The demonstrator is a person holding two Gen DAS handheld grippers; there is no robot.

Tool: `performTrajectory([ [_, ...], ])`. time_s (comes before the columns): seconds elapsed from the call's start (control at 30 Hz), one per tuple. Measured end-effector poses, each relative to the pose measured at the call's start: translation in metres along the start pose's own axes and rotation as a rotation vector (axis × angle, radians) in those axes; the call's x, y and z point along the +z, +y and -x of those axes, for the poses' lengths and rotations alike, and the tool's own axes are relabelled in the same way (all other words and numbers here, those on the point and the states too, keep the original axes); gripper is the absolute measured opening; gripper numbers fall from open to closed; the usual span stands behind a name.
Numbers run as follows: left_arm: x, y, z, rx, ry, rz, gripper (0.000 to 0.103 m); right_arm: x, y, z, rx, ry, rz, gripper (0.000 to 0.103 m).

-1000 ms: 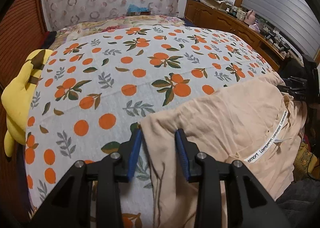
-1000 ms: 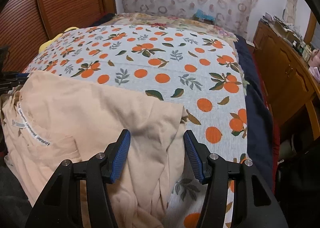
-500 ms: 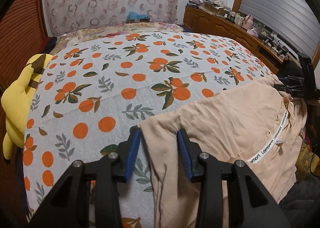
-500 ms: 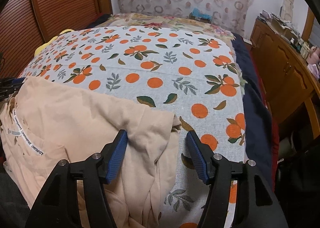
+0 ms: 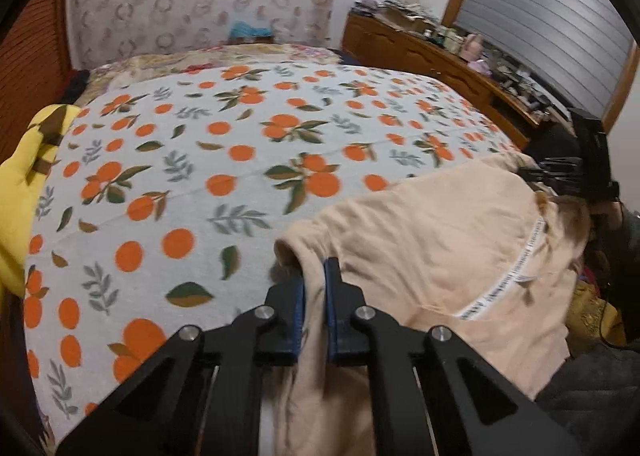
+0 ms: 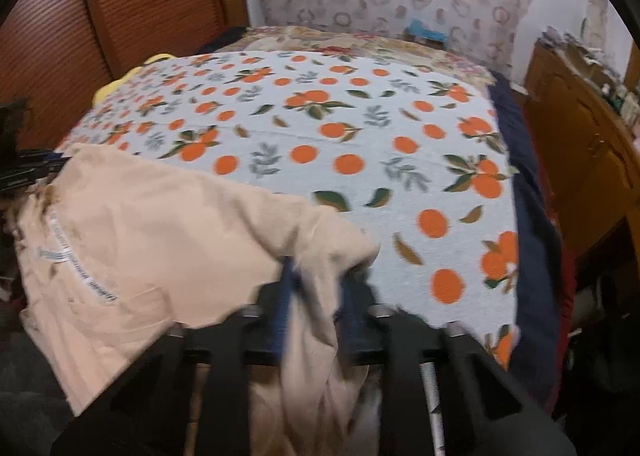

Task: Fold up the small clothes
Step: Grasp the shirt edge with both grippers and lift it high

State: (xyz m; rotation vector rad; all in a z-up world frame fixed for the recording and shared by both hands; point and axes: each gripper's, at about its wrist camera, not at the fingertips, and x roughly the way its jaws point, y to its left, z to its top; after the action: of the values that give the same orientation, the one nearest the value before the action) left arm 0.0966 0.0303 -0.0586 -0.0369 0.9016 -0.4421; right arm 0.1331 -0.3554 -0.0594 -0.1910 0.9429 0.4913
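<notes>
A peach garment (image 5: 432, 248) with a white printed waistband tape lies at the near edge of the bed and hangs over it. My left gripper (image 5: 314, 288) is shut on the garment's left corner, the cloth pinched between the blue pads. In the right wrist view the same garment (image 6: 160, 232) spreads to the left. My right gripper (image 6: 316, 288) is shut on its right corner, with cloth bunched between the fingers; this view is blurred by motion.
The bed carries a white sheet with orange fruit print (image 5: 240, 160). A yellow plush toy (image 5: 24, 192) lies at its left edge. A wooden dresser (image 5: 440, 60) stands to the right, a slatted wooden wardrobe (image 6: 132, 16) to the left. A navy blanket (image 6: 528, 216) edges the bed's right side.
Both grippers have closed from open onto the garment's two near corners. The cloth has bunched up between the pads and lifted slightly.
</notes>
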Motion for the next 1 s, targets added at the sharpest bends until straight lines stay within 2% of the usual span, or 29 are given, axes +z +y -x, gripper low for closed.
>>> performTrajectory([
  [0.1, 0.003, -0.010, 0.023, -0.029, -0.065, 0.002, 0.003, -0.005, 0.008, 0.008, -0.004, -0.023, -0.006, 0.008],
  [0.17, 0.008, -0.019, 0.049, -0.057, -0.127, 0.007, 0.003, -0.008, 0.013, 0.026, -0.002, -0.076, -0.016, 0.007],
  [0.37, 0.019, -0.046, 0.134, -0.086, -0.304, -0.022, 0.003, -0.002, 0.022, 0.123, 0.008, -0.293, -0.040, 0.007],
  [0.53, 0.033, -0.062, 0.200, -0.106, -0.447, -0.040, 0.002, 0.004, 0.036, 0.193, -0.020, -0.421, 0.003, 0.007],
  [0.73, 0.054, -0.081, 0.279, -0.109, -0.612, -0.094, 0.002, 0.019, 0.054, 0.281, -0.072, -0.585, 0.084, 0.007],
  [0.87, 0.071, -0.088, 0.325, -0.067, -0.702, -0.140, 0.002, 0.032, 0.067, 0.338, -0.106, -0.698, 0.141, 0.007],
  [1.0, 0.099, -0.079, 0.355, -0.033, -0.769, -0.138, 0.002, 0.053, 0.081, 0.381, -0.175, -0.791, 0.192, 0.007],
])
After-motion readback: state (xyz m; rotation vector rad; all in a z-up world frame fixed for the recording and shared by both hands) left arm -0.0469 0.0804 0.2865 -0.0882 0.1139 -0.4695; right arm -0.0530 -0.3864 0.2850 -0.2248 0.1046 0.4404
